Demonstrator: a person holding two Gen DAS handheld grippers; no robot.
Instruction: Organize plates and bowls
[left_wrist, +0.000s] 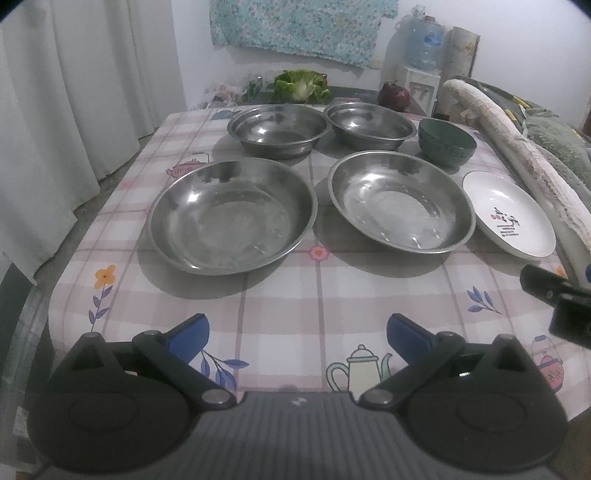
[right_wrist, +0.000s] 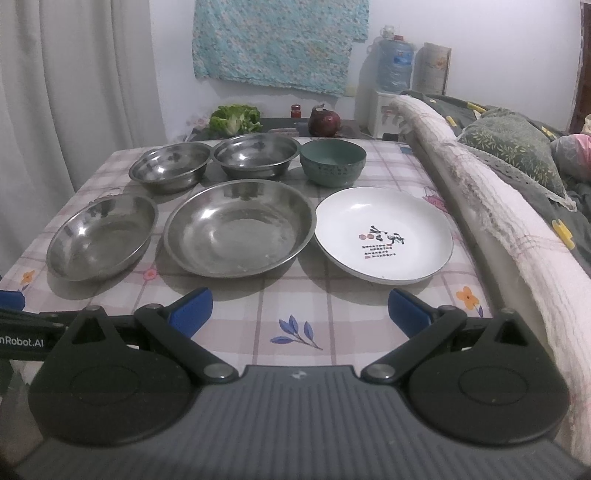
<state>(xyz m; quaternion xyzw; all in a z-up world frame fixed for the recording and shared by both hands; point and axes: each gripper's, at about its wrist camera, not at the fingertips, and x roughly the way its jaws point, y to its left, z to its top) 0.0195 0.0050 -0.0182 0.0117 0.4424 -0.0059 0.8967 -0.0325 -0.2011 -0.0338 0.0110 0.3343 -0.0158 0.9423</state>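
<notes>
Both hand-held grippers hover at the near edge of the worktop (right_wrist: 295, 314), empty: the left hand-held gripper (left_wrist: 297, 338) has its blue pads spread wide, and so does the right hand-held gripper (right_wrist: 300, 310). In the right view, two small steel bowls (right_wrist: 170, 171) (right_wrist: 256, 153) and a green bowl (right_wrist: 332, 160) line the upper middle of the frame; below them sit a steel dish at left (right_wrist: 101, 238), a larger steel dish at centre (right_wrist: 240, 232) and a white plate (right_wrist: 384, 234) at right. Nothing is stacked yet, by my reading. The risks: thin, slick steel rims may slip from a pinch; the centre dish and plate lie almost touching (a nudge to one likely shifts the other); the plate also sits near the worktop's right edge beside a draped cloth (right_wrist: 480, 206), so a careless lift could snag it.
</notes>
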